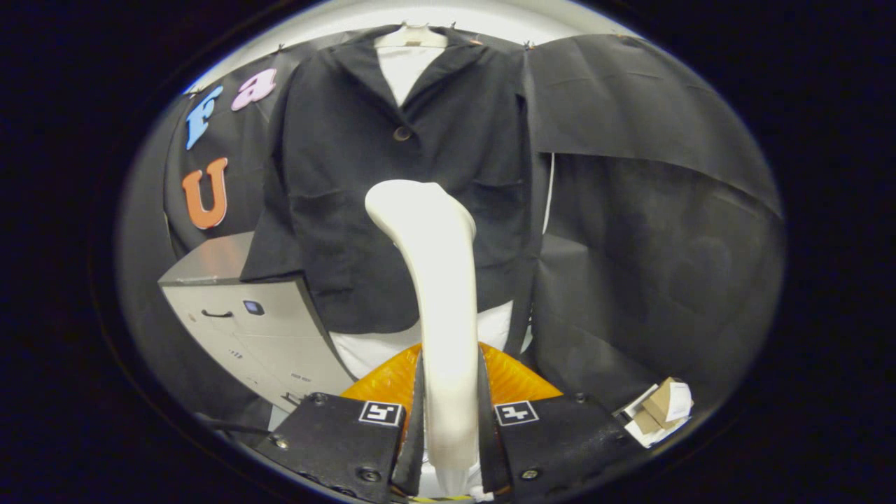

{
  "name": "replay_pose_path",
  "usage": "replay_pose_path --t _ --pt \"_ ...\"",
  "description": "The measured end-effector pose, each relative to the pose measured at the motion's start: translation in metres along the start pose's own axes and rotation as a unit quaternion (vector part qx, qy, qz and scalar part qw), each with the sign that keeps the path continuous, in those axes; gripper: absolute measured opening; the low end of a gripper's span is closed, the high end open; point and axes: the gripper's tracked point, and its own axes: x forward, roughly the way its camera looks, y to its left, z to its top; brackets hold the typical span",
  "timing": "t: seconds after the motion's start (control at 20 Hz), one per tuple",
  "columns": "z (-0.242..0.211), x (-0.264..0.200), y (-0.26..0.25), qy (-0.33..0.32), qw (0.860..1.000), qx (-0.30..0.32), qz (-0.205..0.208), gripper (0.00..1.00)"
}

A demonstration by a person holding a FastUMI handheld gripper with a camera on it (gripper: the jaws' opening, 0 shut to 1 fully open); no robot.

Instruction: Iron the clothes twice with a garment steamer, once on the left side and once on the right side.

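A dark, buttoned jacket [392, 203] is hanging on a pale hanger [411, 36] against the black cloth booth wall [651, 231], over a white garment underneath [406, 70]. A grey metal drawer cabinet [245, 329] is sitting beside the jacket's lower hem. A cream-white plastic garment steamer [441, 308] is standing upright between the fingers, its curved head sitting in front of the jacket's middle; whether it is touching the cloth cannot be told. The gripper [449, 413] is clamping the steamer's handle, both fingers pressing on it. An orange ridged object [518, 378] is lying just ahead of the fingers. Small cardboard pieces [661, 409] are lying off to one side.
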Motion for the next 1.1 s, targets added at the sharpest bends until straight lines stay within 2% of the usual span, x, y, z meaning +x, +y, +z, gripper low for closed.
replay_pose_path --t 0.25,0.5,1.1 --pt "0.05 -0.006 -0.045 -0.034 0.999 0.021 -0.018 0.35" --pt "0.111 -0.005 -0.064 -0.073 0.997 0.037 -0.017 0.35" --pt "0.268 0.019 -0.05 -0.153 0.988 0.033 -0.002 0.35"
